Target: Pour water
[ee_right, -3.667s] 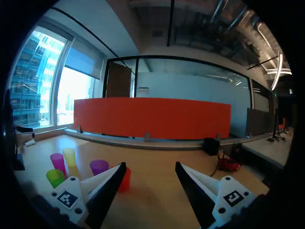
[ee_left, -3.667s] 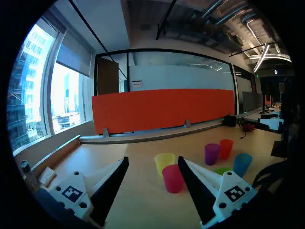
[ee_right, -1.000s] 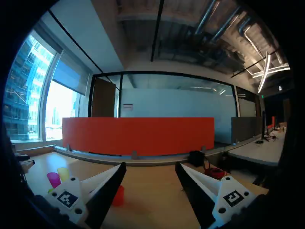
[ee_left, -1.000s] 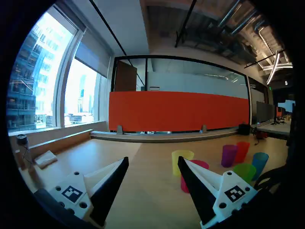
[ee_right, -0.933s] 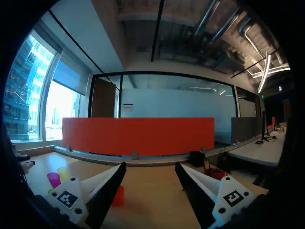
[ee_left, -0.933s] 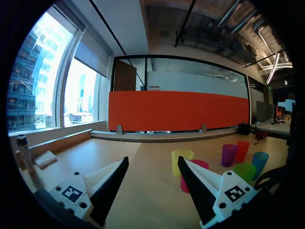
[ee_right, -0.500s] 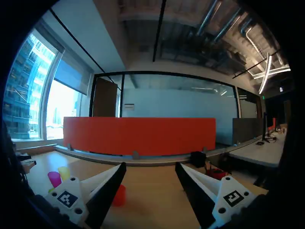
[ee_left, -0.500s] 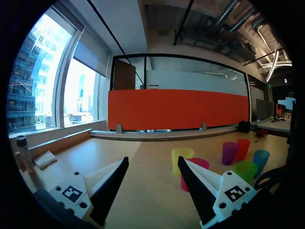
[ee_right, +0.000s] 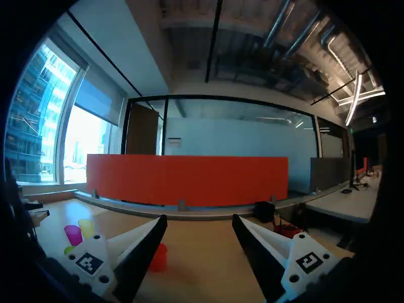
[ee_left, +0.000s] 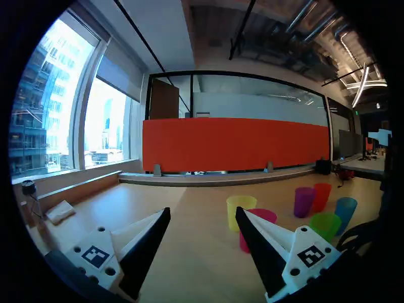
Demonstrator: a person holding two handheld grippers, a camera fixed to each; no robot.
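a: which hand is closer to a cup?
b: left, i'd say. left gripper [ee_left: 202,211] is spread wide with nothing between the fingers. pink cup [ee_left: 265,213] sits just ahead and to its right, half hidden behind that gripper's right finger. yellow cup [ee_left: 241,211] is right behind the pink one. touching or just beside, can't tell.
a: and the right?
b: right gripper [ee_right: 198,218] is wide too, and empty. nearest thing to it is the orange-red cup [ee_right: 159,256], ahead and to its left, tucked behind its left finger. it looks farther off than the pink cup is from the left gripper.
a: orientation?
b: every cup is upright on the wooden table [ee_left: 202,252], long axis vertical, mouth up. that calls for a side-on grasp across the wall, fingers level.
a: rest of the set?
b: in the left gripper view, purple cup [ee_left: 303,201], blue cup [ee_left: 345,212] and green cup [ee_left: 324,224] are farther right, clustered near each other.
a: which one holds water?
b: can't tell. no water line visible from this low angle.
a: next move?
b: my guess: shift the left gripper right so the pink cup centres in the gap, then go forward. risk is the right finger nudging pink into yellow.
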